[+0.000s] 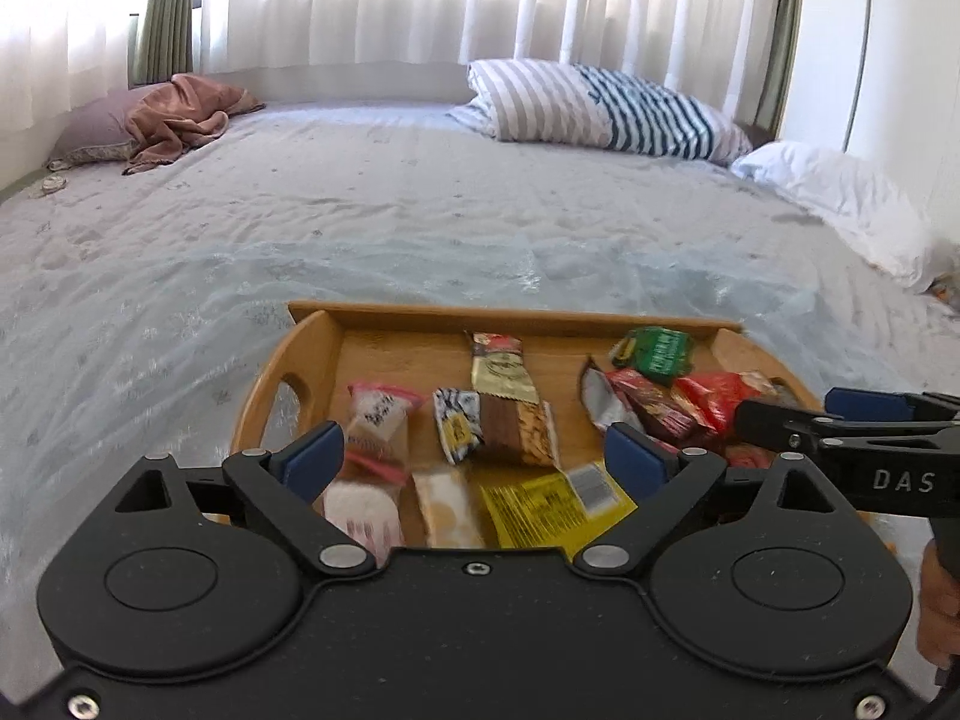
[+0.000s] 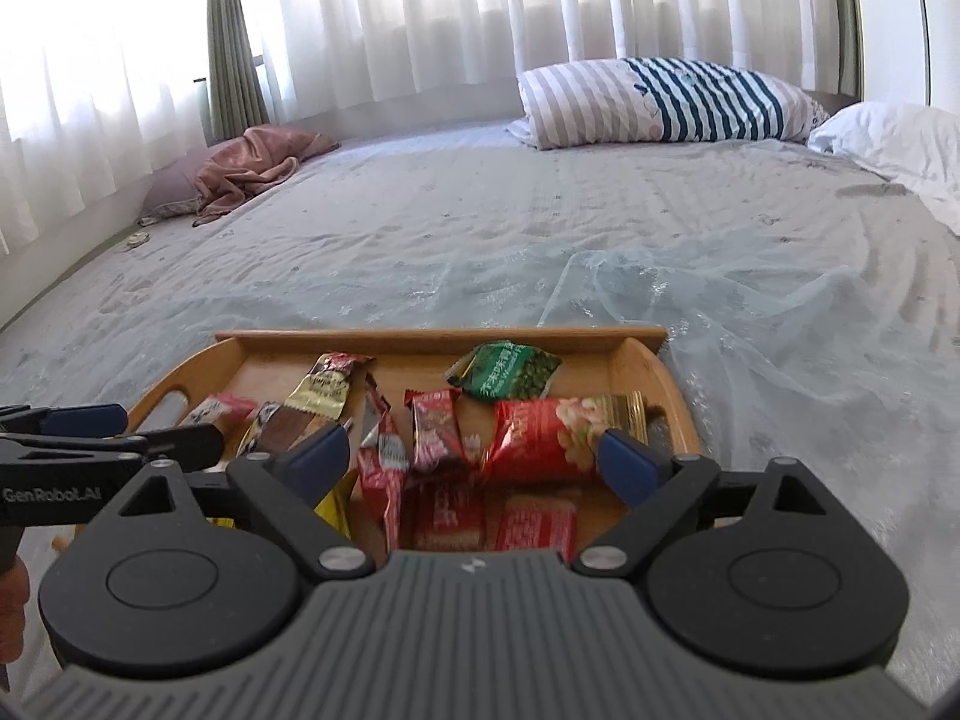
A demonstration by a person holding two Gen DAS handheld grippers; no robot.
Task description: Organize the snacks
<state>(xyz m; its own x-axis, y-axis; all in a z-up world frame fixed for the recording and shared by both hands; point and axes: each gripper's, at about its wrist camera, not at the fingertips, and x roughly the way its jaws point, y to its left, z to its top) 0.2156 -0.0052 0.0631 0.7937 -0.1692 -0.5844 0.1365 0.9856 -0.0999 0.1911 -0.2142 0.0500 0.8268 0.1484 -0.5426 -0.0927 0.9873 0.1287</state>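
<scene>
A wooden tray (image 1: 312,354) (image 2: 654,372) with cut-out handles lies on the bed and holds several wrapped snacks. On its left side are a pink-and-white packet (image 1: 381,414), a gold-and-brown bar (image 1: 507,402) and a yellow packet (image 1: 552,504). On its right side are a green packet (image 2: 510,369) (image 1: 657,354) and several red packets (image 2: 540,438). My left gripper (image 1: 474,450) hangs open above the tray's near left part, nothing between its blue pads. My right gripper (image 2: 474,450) is open above the near right part, also holding nothing. Each gripper shows in the other's view, side by side.
The tray rests on a sheer pale-blue cloth (image 2: 750,312) spread over the grey bedspread (image 1: 420,192). A striped pillow (image 1: 600,102) and a white pillow (image 1: 840,192) lie at the far right, a pink cloth on a mauve pillow (image 1: 174,114) at the far left. Curtains hang behind.
</scene>
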